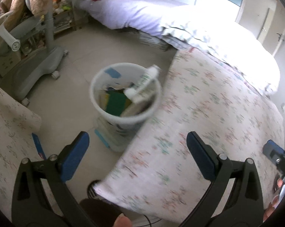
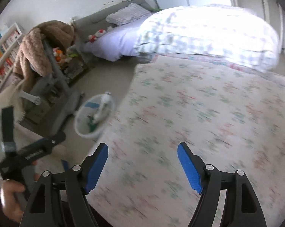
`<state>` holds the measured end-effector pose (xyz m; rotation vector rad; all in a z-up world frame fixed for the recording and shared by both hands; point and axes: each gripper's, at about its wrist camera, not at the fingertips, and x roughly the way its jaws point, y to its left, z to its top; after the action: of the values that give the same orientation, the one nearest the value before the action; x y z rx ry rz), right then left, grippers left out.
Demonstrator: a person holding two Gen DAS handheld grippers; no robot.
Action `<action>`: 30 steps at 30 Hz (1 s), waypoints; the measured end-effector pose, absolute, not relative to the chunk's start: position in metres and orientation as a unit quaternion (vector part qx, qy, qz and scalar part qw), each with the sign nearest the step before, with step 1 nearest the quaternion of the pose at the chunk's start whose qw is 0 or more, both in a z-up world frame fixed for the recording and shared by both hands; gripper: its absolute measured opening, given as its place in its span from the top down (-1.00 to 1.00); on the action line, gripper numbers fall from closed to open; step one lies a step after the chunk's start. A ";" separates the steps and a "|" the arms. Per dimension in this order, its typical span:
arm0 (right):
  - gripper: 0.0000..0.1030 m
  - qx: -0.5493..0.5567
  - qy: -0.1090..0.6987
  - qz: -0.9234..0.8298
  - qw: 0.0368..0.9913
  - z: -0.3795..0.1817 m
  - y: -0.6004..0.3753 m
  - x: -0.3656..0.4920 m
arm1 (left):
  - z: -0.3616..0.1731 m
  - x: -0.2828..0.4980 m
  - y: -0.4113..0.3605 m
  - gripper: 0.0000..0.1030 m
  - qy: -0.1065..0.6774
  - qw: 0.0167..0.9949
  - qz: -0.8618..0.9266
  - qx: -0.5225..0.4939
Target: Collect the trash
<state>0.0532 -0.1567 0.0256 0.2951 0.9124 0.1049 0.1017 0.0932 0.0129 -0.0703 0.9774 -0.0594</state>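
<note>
Trash sits gathered in the white bucket (image 1: 123, 94) on the tiled floor (image 1: 72, 71), just beside the bed's edge; in the left wrist view it stands at twelve o'clock from the left gripper (image 1: 137, 158). A white tube (image 1: 144, 83) with green print leans across the rim at about two o'clock, its cap poking above the lip. Below it lie a flat green card or sponge and some paper; blur hides the details.

Both tools are empty. The left gripper's jaws stand spread wide, and the right gripper (image 2: 142, 167) is spread too, over the bedspread (image 2: 199, 113), nothing between its blue pads.

My worry is the tube: it looks perched rather than sunk, so a knock to the bucket could tip it out onto the floor. A thin blue strip (image 1: 38, 145) lies at nine o'clock from the left gripper; flat on tile, it may slide away from the pads.

The bucket looks like smooth plastic, round and tapering. The bedspread is soft cloth, printed with faded flowers.
</note>
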 end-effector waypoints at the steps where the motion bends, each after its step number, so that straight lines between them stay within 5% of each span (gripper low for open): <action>1: -0.60 0.141 0.440 0.042 0.886 0.025 -0.161 0.046 | 0.013 0.092 0.088 -0.98 0.469 0.882 -0.029 -0.034; 11: -0.64 0.110 0.428 -0.047 0.896 0.020 -0.182 -0.030 | 0.015 0.027 0.055 -0.98 0.450 0.892 -0.035 -0.015; 30: -0.65 0.094 0.412 -0.032 0.906 0.020 -0.159 -0.024 | 0.016 0.011 0.048 -0.98 0.426 0.904 -0.024 -0.014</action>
<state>-0.0243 -0.1590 0.0199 0.1937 0.8513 -0.0656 0.0112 0.0476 0.0155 -0.0291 0.8805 -0.0500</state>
